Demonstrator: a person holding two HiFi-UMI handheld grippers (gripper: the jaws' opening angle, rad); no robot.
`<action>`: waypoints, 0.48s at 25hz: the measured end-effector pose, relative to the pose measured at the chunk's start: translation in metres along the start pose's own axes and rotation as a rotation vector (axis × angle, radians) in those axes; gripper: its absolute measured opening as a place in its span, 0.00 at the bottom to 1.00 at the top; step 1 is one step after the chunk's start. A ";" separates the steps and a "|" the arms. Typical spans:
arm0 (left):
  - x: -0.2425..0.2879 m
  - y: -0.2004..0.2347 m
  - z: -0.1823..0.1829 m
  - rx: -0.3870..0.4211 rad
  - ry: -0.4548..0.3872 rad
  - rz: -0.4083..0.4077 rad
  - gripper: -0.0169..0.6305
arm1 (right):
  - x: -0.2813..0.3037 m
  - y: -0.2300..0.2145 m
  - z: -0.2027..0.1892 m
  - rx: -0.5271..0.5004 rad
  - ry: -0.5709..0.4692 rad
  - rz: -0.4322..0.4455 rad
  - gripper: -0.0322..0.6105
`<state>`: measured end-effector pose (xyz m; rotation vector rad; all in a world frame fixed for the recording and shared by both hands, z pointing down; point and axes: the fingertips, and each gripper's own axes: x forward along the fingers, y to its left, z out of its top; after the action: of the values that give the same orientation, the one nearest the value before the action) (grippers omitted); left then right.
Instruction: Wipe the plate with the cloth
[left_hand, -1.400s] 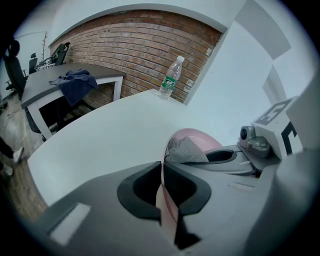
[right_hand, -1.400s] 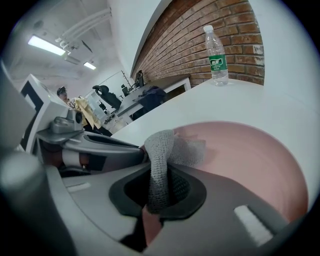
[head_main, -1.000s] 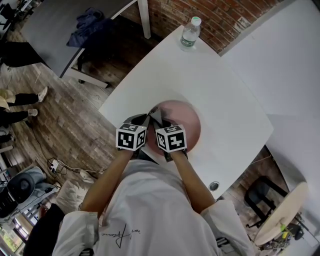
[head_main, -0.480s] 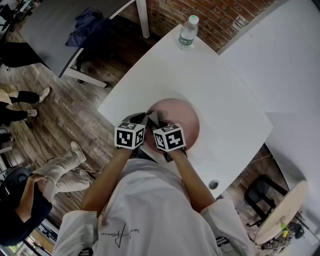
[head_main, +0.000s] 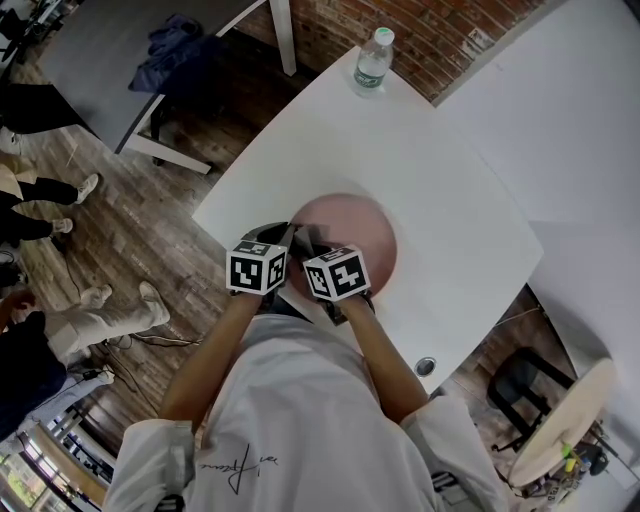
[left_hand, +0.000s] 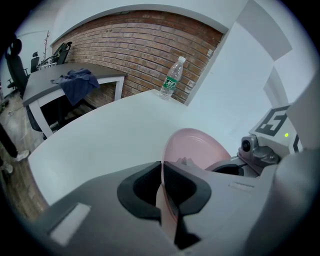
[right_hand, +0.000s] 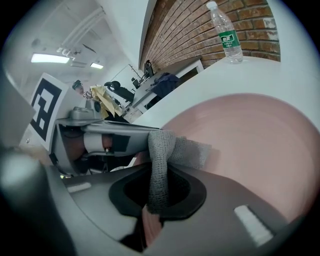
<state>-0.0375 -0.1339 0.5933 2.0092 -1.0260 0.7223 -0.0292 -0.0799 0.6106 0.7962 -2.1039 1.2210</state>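
Observation:
A pink plate (head_main: 352, 235) lies on the white table (head_main: 430, 170) just in front of the person. My left gripper (head_main: 283, 240) is shut on the plate's near-left rim; in the left gripper view the pink plate (left_hand: 200, 147) stands edge-on between the jaws of the left gripper (left_hand: 163, 186). My right gripper (head_main: 318, 245) is shut on a grey cloth (right_hand: 167, 150), which rests against the pink plate (right_hand: 255, 145) near that same rim. In the head view the marker cubes hide the cloth.
A water bottle (head_main: 372, 62) stands at the table's far edge by the brick wall. A grey desk with a blue garment (head_main: 180, 45) sits beyond to the left. People's legs (head_main: 45, 190) show on the wooden floor at left.
Both grippers and the plate have hardly moved. A person at the left of the floor has walked through the view.

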 end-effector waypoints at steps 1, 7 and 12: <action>0.000 0.000 0.000 0.000 0.000 0.000 0.07 | 0.000 0.001 -0.002 -0.004 0.008 0.008 0.10; 0.000 -0.001 0.000 0.000 -0.003 -0.001 0.07 | 0.001 0.011 -0.014 -0.031 0.066 0.071 0.10; 0.001 0.000 -0.001 -0.001 -0.004 0.000 0.07 | 0.001 0.014 -0.020 -0.045 0.091 0.087 0.10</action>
<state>-0.0375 -0.1338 0.5941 2.0107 -1.0282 0.7183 -0.0371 -0.0567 0.6120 0.6234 -2.1027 1.2265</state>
